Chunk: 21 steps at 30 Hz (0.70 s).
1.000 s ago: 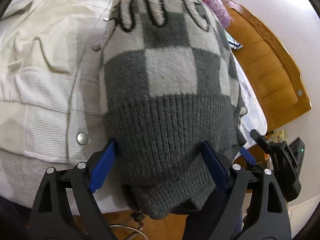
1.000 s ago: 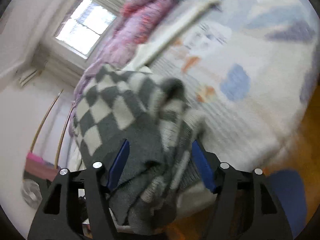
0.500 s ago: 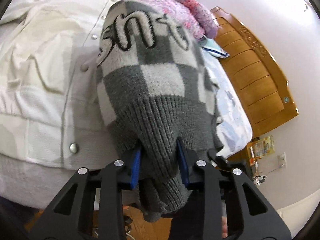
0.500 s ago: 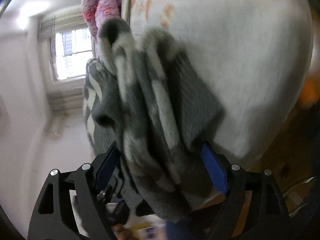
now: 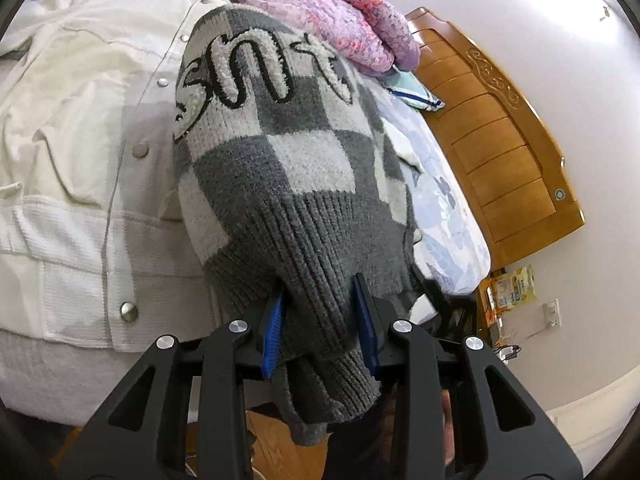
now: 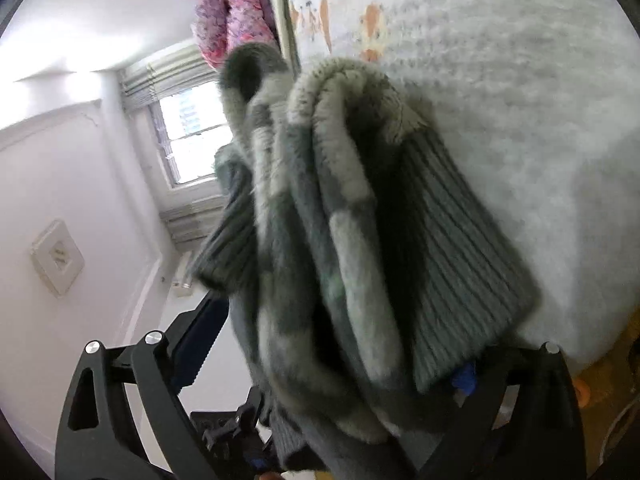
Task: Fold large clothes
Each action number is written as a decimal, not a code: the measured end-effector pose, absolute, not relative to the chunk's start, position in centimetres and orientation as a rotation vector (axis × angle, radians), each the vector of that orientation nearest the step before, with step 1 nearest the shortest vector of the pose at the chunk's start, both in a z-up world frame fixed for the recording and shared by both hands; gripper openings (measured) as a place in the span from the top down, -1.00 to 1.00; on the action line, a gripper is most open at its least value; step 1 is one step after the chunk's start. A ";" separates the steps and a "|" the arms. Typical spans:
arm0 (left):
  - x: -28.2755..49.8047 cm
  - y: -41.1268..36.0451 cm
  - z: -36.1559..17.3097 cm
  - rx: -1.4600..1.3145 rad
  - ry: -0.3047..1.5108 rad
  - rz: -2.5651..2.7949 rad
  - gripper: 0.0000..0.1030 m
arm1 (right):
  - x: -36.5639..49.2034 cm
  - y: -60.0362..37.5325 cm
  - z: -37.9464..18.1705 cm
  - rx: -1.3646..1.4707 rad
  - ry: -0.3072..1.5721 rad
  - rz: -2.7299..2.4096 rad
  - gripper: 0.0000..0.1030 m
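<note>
Change: 1 s ago the left gripper [image 5: 320, 326] had its blue pads spread wide either side of the sweater hem; now they've pinched in tight on it. Right view has also rolled, so the window went from upper left to left of centre.
Left gripper: pressed together on the ribbed hem of the checkered sweater [image 5: 280, 168], low centre of the frame; a fold of rib hangs down below the pads.
Right gripper: [image 6: 332, 360] fingers set wide, bunched sweater [image 6: 340, 248] filling the gap between them. Can't tell if the pads actually bite it, the view is blurry.
Sweater: grey and cream checks with fuzzy lettering, running from the left gripper up toward the top centre, draped over a cream jacket [image 5: 80, 120].
Jacket: spread on the bed [image 5: 448, 216], left half of the frame, snap buttons down its edge.
Further out: pink-purple quilt [image 5: 320, 4] at top centre, wooden headboard [image 5: 508, 148] on the right.
</note>
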<state>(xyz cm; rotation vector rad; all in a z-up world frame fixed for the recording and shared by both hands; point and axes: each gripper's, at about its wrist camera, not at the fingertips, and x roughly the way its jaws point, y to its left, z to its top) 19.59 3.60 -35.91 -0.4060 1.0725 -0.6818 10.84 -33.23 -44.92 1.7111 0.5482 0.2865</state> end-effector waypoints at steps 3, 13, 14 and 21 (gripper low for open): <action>19.6 3.8 -36.6 -0.379 1.090 -0.665 0.38 | 11.3 -33.0 -44.1 1.637 0.578 0.230 -0.51; 20.5 6.5 -36.0 -0.333 1.109 -0.616 -0.50 | 12.2 -32.2 -41.9 1.461 0.643 0.199 0.22; 21.2 7.1 -35.8 -0.336 1.099 -0.601 -0.51 | 12.3 -32.1 -41.6 1.440 0.644 0.198 0.23; 29.1 8.1 -33.5 -0.361 1.008 -0.530 -0.54 | 13.6 -32.3 -41.3 1.400 0.671 0.208 0.23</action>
